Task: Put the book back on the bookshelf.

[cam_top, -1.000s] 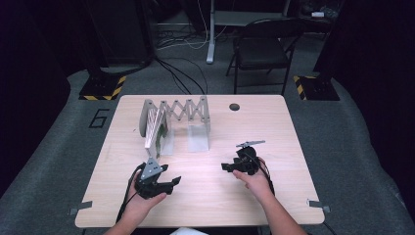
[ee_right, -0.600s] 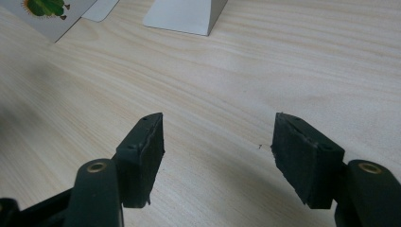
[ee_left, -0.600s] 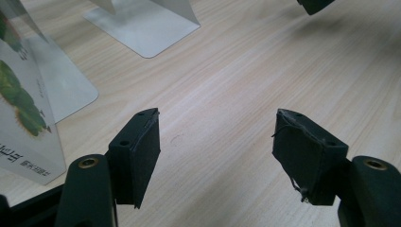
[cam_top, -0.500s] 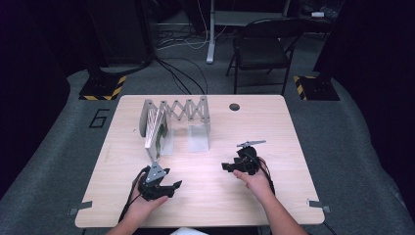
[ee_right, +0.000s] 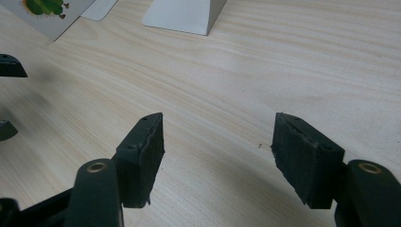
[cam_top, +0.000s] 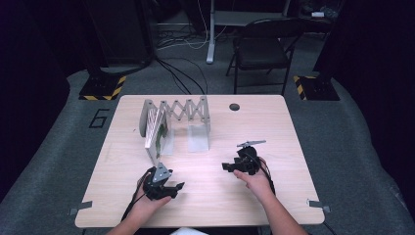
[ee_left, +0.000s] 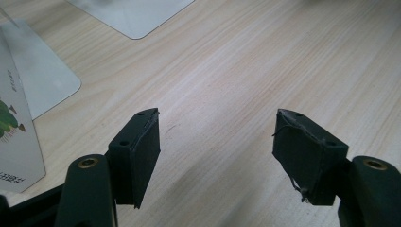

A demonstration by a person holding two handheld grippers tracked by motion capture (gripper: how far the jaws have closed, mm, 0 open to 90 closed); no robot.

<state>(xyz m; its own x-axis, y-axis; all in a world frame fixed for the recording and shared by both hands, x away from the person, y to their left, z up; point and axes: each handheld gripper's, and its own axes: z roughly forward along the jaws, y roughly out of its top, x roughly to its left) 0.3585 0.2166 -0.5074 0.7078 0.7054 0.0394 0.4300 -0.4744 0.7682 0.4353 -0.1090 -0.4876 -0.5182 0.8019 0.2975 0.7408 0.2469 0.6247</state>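
Across the middle of the high view lies the pale wooden tabletop [cam_top: 293, 127], set on grey carpet with a black folding chair [cam_top: 259, 49] beyond its far edge. On its upper left part stands a grey metal expanding book rack [cam_top: 183, 110] with a scissor-lattice back and flat end plates, and a white picture book with a green drawing on its cover [cam_top: 155, 134] leans upright at the rack's left end; that cover also shows at the left edge of the left gripper view [ee_left: 14, 142] and in the upper left corner of the right gripper view [ee_right: 47, 12]. A small dark round cap [cam_top: 234, 106] sits near the far edge, right of the rack. Below the rack, in the lower left of the high view, the left hand-held gripper [cam_top: 176, 188] rests low over bare wood, near the book's front edge but apart from it; its own view shows the two black pads [ee_left: 142, 151] spread with nothing between them, so it is released. Right of centre, the right hand-held gripper [cam_top: 227, 166] points left toward the other, well apart from the rack, and its pads [ee_right: 302, 156] likewise stand parted over empty wood, gripping nothing.
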